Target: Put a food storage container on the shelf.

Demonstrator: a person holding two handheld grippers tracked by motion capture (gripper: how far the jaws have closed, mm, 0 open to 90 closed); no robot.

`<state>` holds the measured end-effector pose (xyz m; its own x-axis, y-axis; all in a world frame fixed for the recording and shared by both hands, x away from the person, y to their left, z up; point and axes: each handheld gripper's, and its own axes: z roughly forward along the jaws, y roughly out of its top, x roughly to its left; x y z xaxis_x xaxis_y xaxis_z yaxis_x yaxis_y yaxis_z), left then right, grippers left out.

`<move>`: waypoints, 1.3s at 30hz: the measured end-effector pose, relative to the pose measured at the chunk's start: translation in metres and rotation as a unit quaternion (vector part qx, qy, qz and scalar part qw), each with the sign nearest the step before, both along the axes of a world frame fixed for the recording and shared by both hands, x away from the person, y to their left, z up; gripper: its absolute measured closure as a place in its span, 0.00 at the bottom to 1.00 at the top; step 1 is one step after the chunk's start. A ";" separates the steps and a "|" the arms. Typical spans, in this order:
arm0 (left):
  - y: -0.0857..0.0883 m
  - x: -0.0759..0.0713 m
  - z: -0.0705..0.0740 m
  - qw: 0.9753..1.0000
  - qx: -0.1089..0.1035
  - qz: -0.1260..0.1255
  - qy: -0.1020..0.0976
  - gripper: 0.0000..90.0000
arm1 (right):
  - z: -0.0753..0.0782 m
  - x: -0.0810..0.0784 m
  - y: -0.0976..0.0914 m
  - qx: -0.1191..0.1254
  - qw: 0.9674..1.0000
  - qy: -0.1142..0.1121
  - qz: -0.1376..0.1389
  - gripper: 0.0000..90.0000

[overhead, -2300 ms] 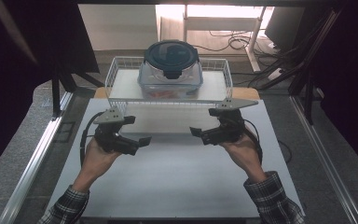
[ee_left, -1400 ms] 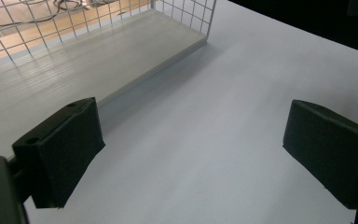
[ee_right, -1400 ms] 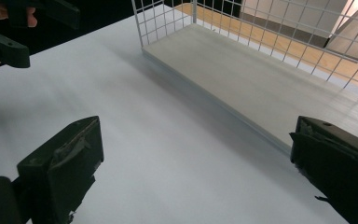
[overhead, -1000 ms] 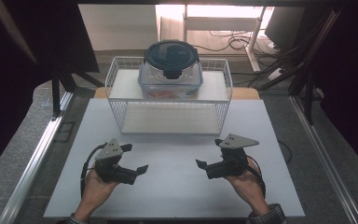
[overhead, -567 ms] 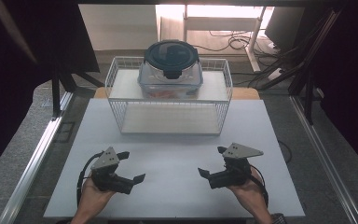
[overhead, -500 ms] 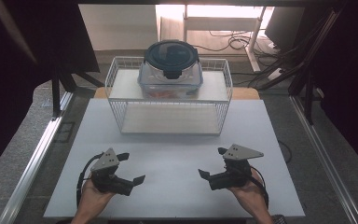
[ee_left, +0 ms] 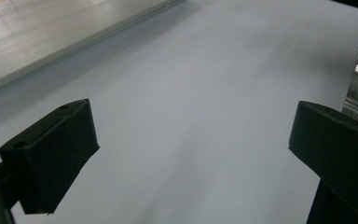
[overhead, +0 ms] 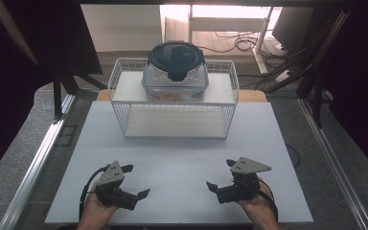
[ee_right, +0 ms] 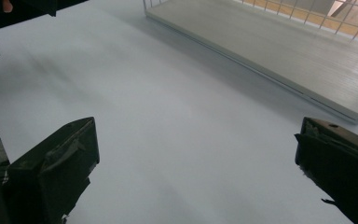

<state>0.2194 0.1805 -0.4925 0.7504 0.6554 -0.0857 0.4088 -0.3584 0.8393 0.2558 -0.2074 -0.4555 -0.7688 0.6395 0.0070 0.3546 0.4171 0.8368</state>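
left tongs [overhead: 133, 181] wide open, empty | right tongs [overhead: 222, 174] wide open, empty | clear dark-lidded food container [overhead: 176, 71] atop white wire rack [overhead: 172, 108], far table [overhead: 182, 163] end | risk: knocked off rack if bumped

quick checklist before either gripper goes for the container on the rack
1. Left gripper open and empty: ok, jaws wide apart over the bare white board.
2. Right gripper open and empty: ok, nothing between its jaws.
3. Path to the wire rack free: ok, nothing lies on the board between the grippers and the rack.
4. Container sits upright on the rack's top shelf: ok.
5. Dark lid on the container: ok; whether its clips are latched, cannot tell.
6. Lower shelf free: ok, nothing on it.
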 end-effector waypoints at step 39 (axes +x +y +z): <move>-0.003 0.005 -0.045 0.995 0.060 0.017 0.072 0.00 | -0.062 -0.003 -0.001 -0.108 0.993 0.052 0.000 0.00</move>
